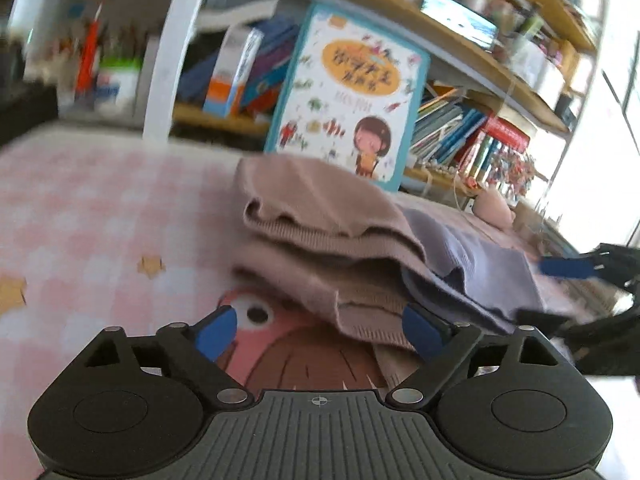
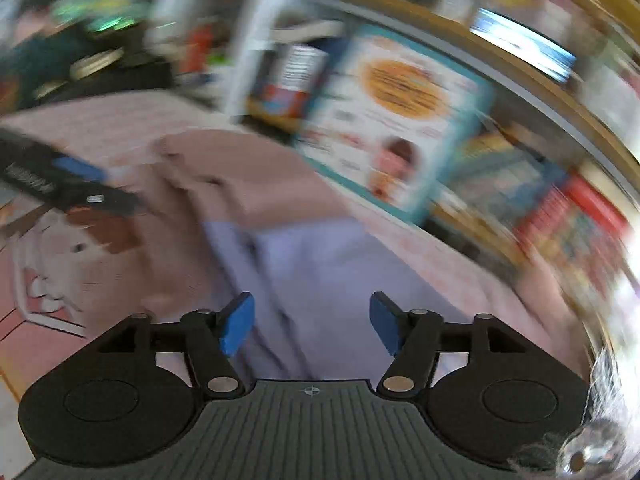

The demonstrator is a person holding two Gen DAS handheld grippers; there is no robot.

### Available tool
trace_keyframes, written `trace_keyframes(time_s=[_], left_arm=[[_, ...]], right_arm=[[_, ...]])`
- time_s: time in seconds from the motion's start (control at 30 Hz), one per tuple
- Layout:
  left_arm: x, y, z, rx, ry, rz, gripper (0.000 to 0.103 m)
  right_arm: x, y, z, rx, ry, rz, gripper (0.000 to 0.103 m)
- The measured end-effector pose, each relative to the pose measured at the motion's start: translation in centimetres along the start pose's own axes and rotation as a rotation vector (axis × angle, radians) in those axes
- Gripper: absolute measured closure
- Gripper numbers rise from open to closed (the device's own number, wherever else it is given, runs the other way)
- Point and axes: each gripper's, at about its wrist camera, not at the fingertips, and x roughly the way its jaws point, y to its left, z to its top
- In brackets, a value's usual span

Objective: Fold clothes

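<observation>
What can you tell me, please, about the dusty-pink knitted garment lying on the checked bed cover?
The dusty-pink knitted garment is a soft, fine-ribbed knit, folded into several stacked layers with wavy hems showing along its near edges. It lies bunched on the pink-and-white checked bed cover, partly over a cartoon face printed there. A lilac knitted garment lies against its right side and tucks under its top layer. The left gripper has its jaws open around the lowest hem; whether the pads touch it is unclear.

Left gripper (image 1: 320, 330) and right gripper (image 2: 312, 328) fingers spread, gripping nothing.
</observation>
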Motion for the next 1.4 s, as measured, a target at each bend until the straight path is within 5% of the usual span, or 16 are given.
trace_keyframes(time_s=[0.13,0.27,0.33,0.37,0.4,0.47,0.73,0.87,0.97,1.17,1.3,1.4], left_arm=[[0.3,1.5,0.5,-0.120,0.026,-0.052,0.019],[1.5,2.2,1.6,-0.189,0.035,-0.070,0.027],[2.4,2.3,2.1,-0.201,0.043,-0.063,0.042],[2.9,2.4,2.3,-0.205,0.051,-0.059,0.065],[3.5,2.6,2.4,-0.217,0.061,-0.056,0.083],[4.2,3.0,2.6,-0.237,0.074,-0.063,0.093],[1.5,4.0,6.4,-0.185,-0.055,-0.075,0.095],[-0.3,4.6,10.5,-0.121,-0.171,-0.003,0.095],[-0.4,3.5,13.8,-0.028,-0.241,0.054,0.095],[0.2,-5.7,15.6,0.223,-0.299,-0.082,0.096],[-1.2,-13.0,13.8,0.457,-0.389,-0.213,0.103],[-1.2,-15.0,13.5,0.505,-0.403,-0.203,0.096]], right_arm=[[3.5,2.1,1.4,-0.147,0.012,0.062,0.040],[6.5,1.2,2.8,-0.126,0.026,0.099,0.048],[7.5,-0.5,3.7,-0.030,0.040,0.130,0.074],[7.6,-1.5,3.9,0.025,0.035,0.146,0.086],[7.6,-2.5,4.1,0.081,0.027,0.163,0.090],[6.9,-3.9,4.3,0.148,-0.018,0.139,0.091],[0.8,-10.1,1.6,0.365,-0.064,-0.068,0.093],[-2.5,-9.4,-0.8,0.497,-0.021,0.107,0.093],[-3.7,-5.9,-1.8,0.569,0.019,0.346,0.093],[-3.8,2.5,-0.8,0.546,0.046,0.777,0.094],[-2.5,5.8,-0.1,0.503,0.080,0.877,0.095],[-1.3,6.8,-0.4,0.512,0.111,0.893,0.095]])
